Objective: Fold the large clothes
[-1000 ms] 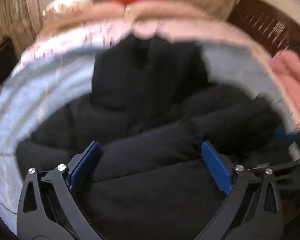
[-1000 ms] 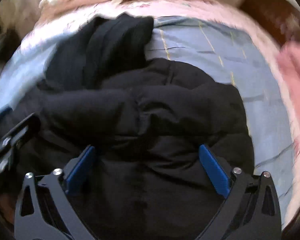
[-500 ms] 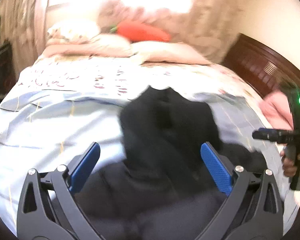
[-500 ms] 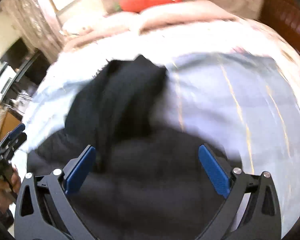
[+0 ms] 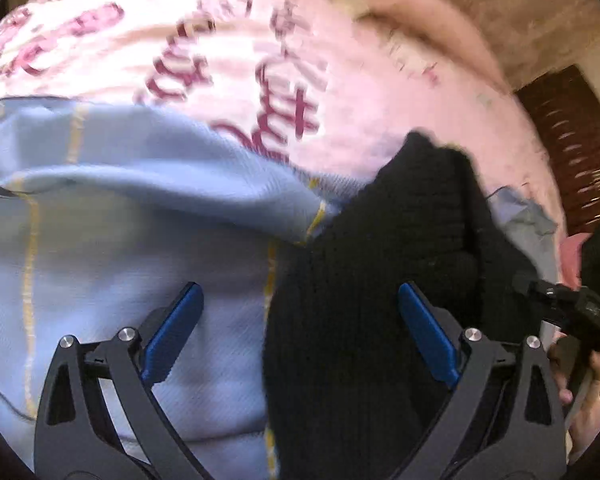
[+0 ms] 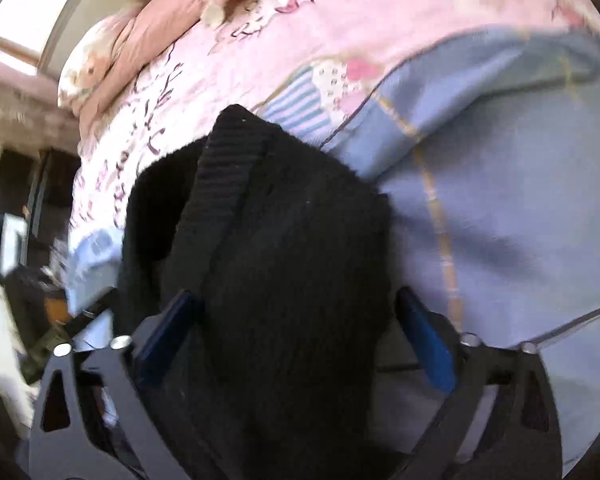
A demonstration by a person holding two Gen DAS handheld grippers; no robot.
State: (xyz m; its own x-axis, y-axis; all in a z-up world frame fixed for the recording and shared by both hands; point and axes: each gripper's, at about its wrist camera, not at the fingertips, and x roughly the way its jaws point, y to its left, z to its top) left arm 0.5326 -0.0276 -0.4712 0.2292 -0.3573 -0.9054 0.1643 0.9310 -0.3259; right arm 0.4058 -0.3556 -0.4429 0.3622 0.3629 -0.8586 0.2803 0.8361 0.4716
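Two claws: your left gripper (image 5: pixel 298 332) stood released; your right gripper (image 6: pixel 296 338) was closing, black knit garment (image 6: pixel 284 248) between.
Aim: likely gathering it to fold.

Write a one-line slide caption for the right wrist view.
Right gripper, jaws closing, straddles a black knit garment lying on a blue blanket over pink patterned bedding.

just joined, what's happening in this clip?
A person with a two-finger tool in each hand is working on a black knitted garment lying on a bed, over a light blue blanket and a pink patterned sheet. The right tool is over the garment, its jaws closing with the knit between them, not yet pressing. The left tool is open over the garment's edge and the blanket. No neat fold shows yet.
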